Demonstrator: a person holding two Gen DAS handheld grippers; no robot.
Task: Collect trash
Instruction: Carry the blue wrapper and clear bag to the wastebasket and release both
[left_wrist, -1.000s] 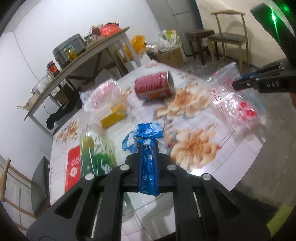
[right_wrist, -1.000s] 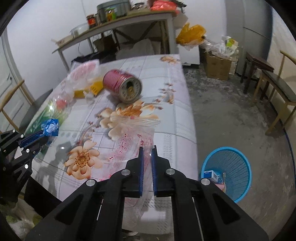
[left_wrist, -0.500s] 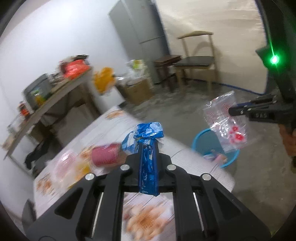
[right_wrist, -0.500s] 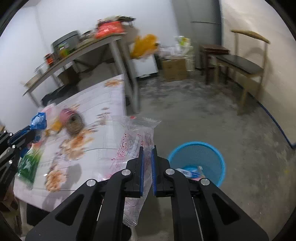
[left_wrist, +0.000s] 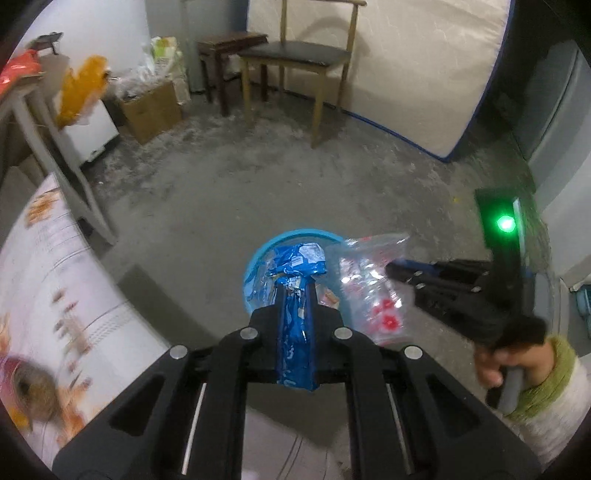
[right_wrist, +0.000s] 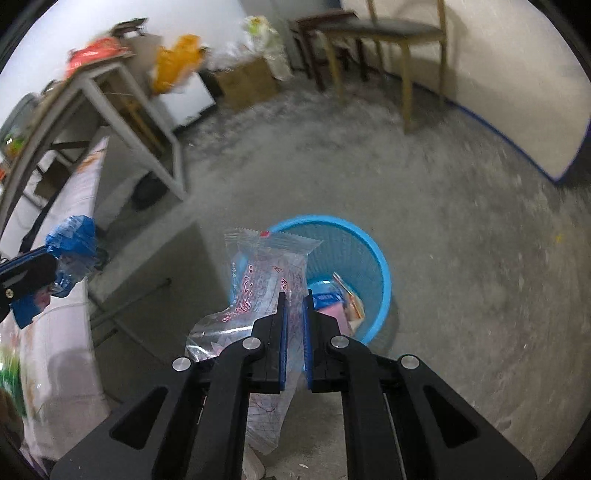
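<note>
While held above the concrete floor (right_wrist: 461, 258), left gripper (left_wrist: 295, 295) closed tight on blue wrapper (left_wrist: 295, 321), crumpled top flaring past the fingertips, in line with blue basket (left_wrist: 255, 269) below. Right gripper (right_wrist: 293, 299) nearly closed, pinching clear bag with red print (right_wrist: 266, 273); bag stands above the fingers and hangs below them, overlapping blue basket's near-left rim in right view. Basket on floor, already containing a few wrappers and packets. Floral-cloth table (left_wrist: 55, 280) at left, chair (left_wrist: 299, 55) beyond. In left view, both items side by side over basket.
</note>
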